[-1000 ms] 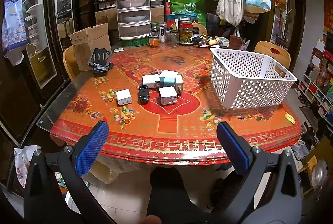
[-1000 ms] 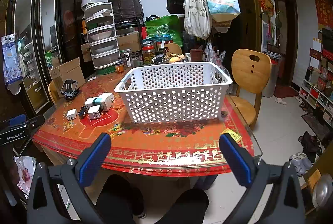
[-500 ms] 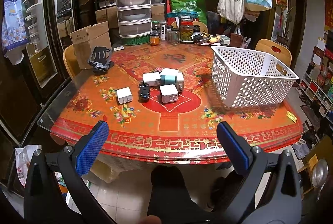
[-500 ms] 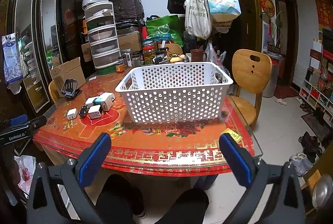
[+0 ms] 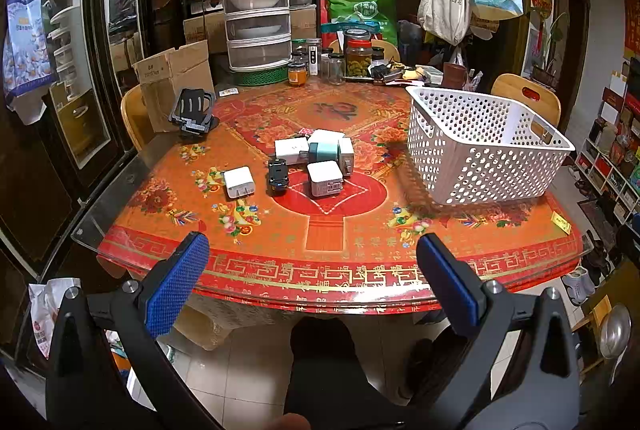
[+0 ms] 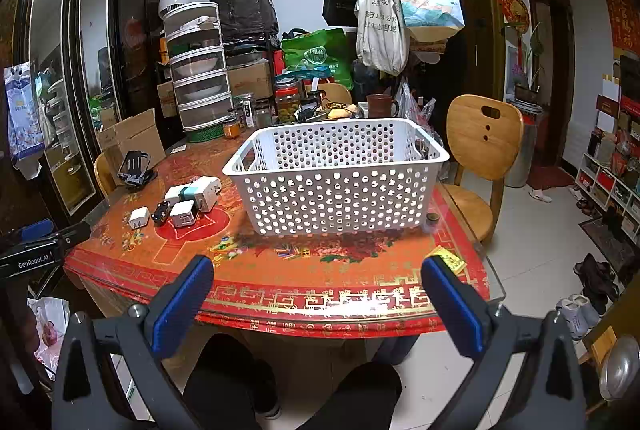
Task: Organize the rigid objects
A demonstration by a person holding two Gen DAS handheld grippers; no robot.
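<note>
Holding my left tool (image 5: 312, 262) spread wide and empty, I keep it off the near edge of the counter (image 5: 328, 270), its blue pads (image 5: 176, 282) framing the red patterned cloth. Straight ahead of it, past the rim, lies a loose cluster of chargers: a white plug adapter (image 5: 239, 182) off to the left of the tool's line, a small black adapter (image 5: 277, 176) just beside it, then a white cube charger (image 5: 325, 178) dead ahead. Behind that cube, touching one another, sit a teal-and-white block (image 5: 326, 150) and another white charger (image 5: 291, 149). Ahead and to the right stands the white perforated basket (image 5: 480, 166), well apart from the cluster. Farther left, beyond the chargers, a black phone stand (image 5: 192, 110) rests near a cardboard box (image 5: 172, 78).

My right tool (image 6: 316, 286) is likewise fully parted and grips nothing, hanging off the counter's near edge. The basket (image 6: 336, 198) sits directly ahead of it, and the chargers lie ahead to its left. A yellow tag (image 6: 446, 259) lies on the cloth just beyond its right finger, with a wooden chair (image 6: 480, 142) farther off on that side.
</note>
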